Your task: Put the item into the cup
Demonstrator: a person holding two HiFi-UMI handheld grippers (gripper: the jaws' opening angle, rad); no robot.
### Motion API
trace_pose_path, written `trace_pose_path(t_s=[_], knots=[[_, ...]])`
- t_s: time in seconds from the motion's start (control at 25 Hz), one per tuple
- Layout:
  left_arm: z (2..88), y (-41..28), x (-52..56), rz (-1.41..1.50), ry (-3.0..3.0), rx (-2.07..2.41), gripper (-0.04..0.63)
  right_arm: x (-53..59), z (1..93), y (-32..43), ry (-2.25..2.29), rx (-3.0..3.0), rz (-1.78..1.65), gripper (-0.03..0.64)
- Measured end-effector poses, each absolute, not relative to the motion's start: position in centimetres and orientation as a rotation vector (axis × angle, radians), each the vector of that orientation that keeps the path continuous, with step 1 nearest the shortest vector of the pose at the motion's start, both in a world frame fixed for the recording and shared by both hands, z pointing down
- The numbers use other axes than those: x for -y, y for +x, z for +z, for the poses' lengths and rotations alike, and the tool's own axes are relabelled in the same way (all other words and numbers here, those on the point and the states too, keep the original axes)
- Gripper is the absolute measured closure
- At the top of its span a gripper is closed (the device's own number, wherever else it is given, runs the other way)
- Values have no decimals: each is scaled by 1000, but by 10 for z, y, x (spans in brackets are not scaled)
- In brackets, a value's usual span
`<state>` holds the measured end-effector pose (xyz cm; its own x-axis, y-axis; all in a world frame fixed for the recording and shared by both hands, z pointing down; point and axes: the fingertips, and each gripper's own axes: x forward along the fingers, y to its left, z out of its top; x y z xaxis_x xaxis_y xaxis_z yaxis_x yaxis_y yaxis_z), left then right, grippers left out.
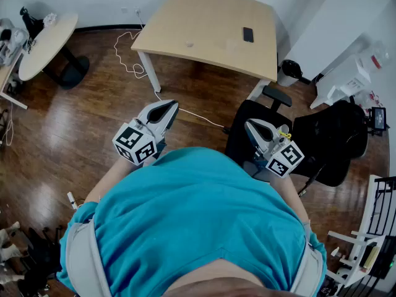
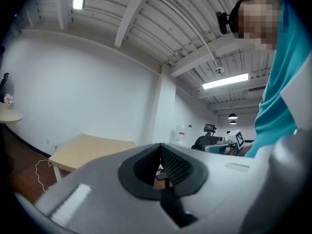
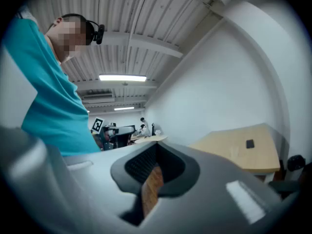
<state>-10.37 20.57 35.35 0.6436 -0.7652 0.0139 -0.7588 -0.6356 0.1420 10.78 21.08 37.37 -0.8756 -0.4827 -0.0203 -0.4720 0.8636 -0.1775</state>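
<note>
Left gripper (image 1: 166, 108) centre left, jaws together, empty. Right gripper (image 1: 255, 127) centre right, jaws together, empty. Tan table (image 1: 210, 26) upper centre.

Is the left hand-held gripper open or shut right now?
Shut: the left hand-held gripper has its jaws together in its own view, with nothing between them.

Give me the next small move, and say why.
Probably step toward the table. Both the left gripper and right gripper are shut, empty and held level close to the person, while the table, with a small dark item on it, stands well ahead, seemingly out of reach.
</note>
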Motion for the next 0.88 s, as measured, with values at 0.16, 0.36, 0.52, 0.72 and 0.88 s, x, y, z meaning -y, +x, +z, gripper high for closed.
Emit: trace_pose_path(t_s=[0.16,0.36,0.52,0.72,0.88], knots=[[351,-86,-200,-68,2727,1283,591,-208,377,122,-745,-2989,-241,615],[351,-74,-193,-47,2729,1294,591,-205,381,127,-706,-3011,-227,615],[354,-79,-183,-40,2725,1285,591,-195,383,123,-710,-3014,-239,615],[355,-101,-151,-62,2728,1254,591,-166,381,101,-747,-3027,-240,615],[359,-129,-111,-64,2759,1197,591,-128,374,74,-813,-3047,-216,615]])
